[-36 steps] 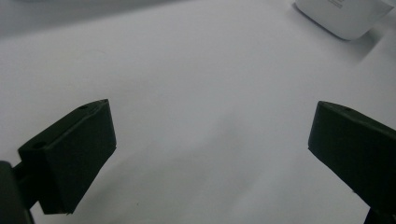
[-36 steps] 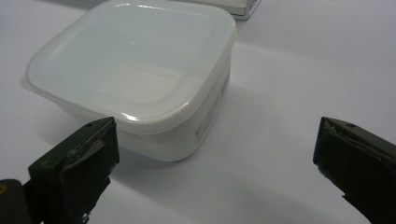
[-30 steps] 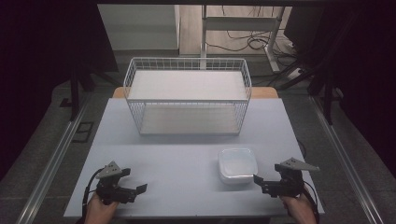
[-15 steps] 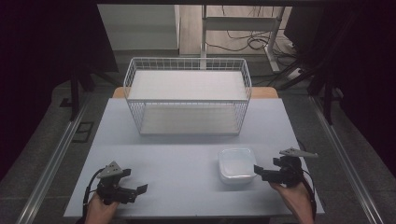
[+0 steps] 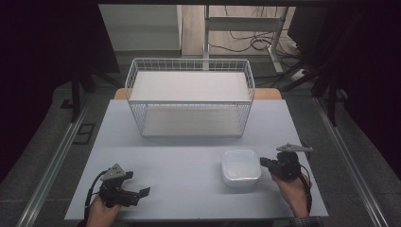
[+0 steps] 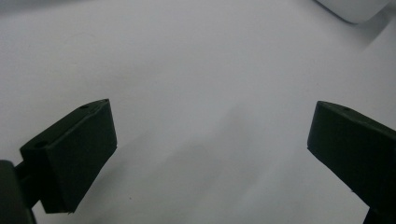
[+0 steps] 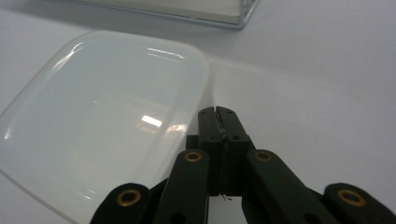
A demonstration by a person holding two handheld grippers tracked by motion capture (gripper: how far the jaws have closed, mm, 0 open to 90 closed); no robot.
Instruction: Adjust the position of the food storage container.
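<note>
Hands enter the high view from the bottom edge, each holding a hand-held gripper over a pale grey desk (image 5: pixel 189 161). At about 7 o'clock on the desk, the left hand-held gripper (image 5: pixel 141 192) sits low near the front edge with its jaws spread wide; in the left gripper view the two black jaws stand far apart with bare desk surface between them, so it is released and holds nothing. At about 4 o'clock, the right hand-held gripper (image 5: pixel 263 163) points toward 9 o'clock, and the right gripper view shows its two jaws pressed flat together, clenched on nothing.

Just ahead of those closed jaw tips lies a shallow translucent white container (image 5: pixel 240 167), rounded at the corners. In the right gripper view the container (image 7: pixel 102 121) spreads out at 10 o'clock from the jaw tips, its near rim just beside them; whether they touch cannot be told. A corner of the same container (image 6: pixel 355 8) shows at 1 o'clock in the left gripper view, well apart from the left jaws.

Farther back, at 12 o'clock on the desk, stands a white wire basket (image 5: pixel 189 101) with a pale panel across its top and another on its floor. Beyond the desk, the room is dim: dark curtains (image 5: pixel 52 56) to either side, a grey floor (image 5: pixel 42 156), metal rails (image 5: pixel 47 175) running along both flanks, and cables (image 5: pixel 246 42) on a lighter floor patch at the far end beside a white frame leg.
</note>
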